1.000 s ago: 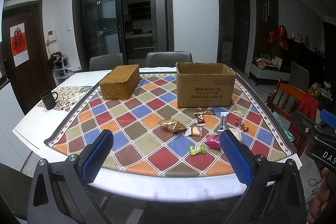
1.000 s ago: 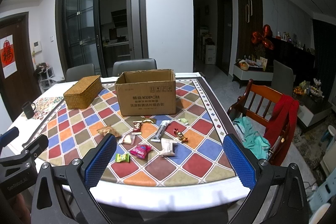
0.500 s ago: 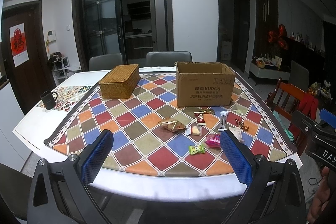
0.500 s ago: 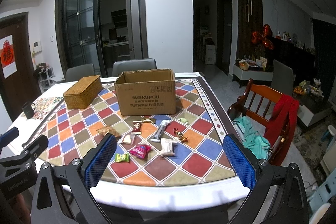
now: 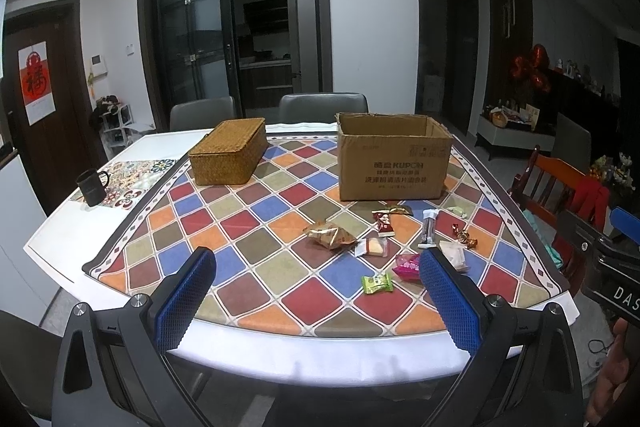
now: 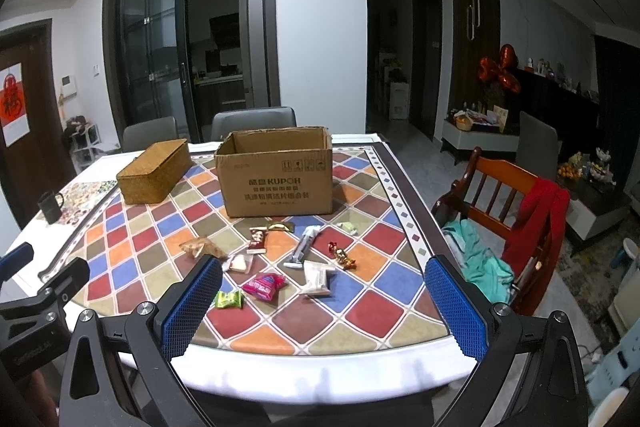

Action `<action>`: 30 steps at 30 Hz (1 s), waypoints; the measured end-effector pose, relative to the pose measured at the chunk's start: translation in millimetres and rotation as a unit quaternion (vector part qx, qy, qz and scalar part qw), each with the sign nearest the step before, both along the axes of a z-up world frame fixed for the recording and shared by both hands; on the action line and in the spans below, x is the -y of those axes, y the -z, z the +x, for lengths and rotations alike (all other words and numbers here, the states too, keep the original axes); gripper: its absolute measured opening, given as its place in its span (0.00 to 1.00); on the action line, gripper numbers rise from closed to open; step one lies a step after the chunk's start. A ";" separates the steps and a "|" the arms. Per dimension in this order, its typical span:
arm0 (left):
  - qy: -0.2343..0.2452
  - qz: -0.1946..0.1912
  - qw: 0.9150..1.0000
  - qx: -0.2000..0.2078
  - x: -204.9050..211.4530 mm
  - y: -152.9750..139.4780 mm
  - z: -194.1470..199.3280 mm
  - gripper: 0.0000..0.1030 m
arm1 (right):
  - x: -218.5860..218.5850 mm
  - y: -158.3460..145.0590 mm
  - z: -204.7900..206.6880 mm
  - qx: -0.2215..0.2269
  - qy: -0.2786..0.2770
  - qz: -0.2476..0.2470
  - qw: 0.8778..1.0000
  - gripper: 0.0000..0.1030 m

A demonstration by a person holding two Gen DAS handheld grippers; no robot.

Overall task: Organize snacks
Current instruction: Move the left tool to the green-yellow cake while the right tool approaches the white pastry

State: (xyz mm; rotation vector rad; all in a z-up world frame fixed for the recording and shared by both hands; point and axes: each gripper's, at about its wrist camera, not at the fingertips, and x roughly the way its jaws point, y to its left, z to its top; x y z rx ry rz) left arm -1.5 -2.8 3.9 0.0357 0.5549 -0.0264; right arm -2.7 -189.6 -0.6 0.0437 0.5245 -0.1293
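Several small wrapped snacks lie loose on the checkered table mat in front of an open cardboard box (image 5: 392, 159) (image 6: 278, 173). Among them are a green candy (image 5: 377, 283) (image 6: 229, 299), a pink packet (image 5: 407, 265) (image 6: 264, 285), a golden bag (image 5: 330, 235) (image 6: 200, 247) and a long silver bar (image 5: 429, 227) (image 6: 305, 247). My left gripper (image 5: 316, 297) is open and empty, held above the near table edge. My right gripper (image 6: 326, 301) is open and empty, also at the near edge.
A closed wicker basket (image 5: 229, 157) (image 6: 154, 175) stands left of the box. A black mug (image 5: 93, 187) (image 6: 50, 206) sits at the far left. A wooden chair with red cloth (image 6: 520, 211) stands to the right. Two grey chairs (image 5: 322, 107) are behind the table.
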 end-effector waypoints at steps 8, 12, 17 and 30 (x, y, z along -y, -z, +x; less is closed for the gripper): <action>0.003 0.009 1.000 -0.009 1.9 10.4 16.9 1.00 | 10.2 10.2 15.4 -0.006 0.002 -0.008 1.000 0.99; 0.008 0.017 1.000 -0.021 8.0 17.4 28.9 1.00 | 12.5 18.1 26.0 -0.019 0.004 -0.007 1.000 0.99; 0.017 0.026 0.999 -0.039 17.6 30.1 43.9 1.00 | 15.3 27.5 37.7 -0.035 0.006 -0.003 0.999 0.99; 0.036 0.036 0.996 -0.068 30.7 59.9 76.4 1.00 | 23.2 51.1 69.5 -0.068 0.008 0.001 0.998 0.99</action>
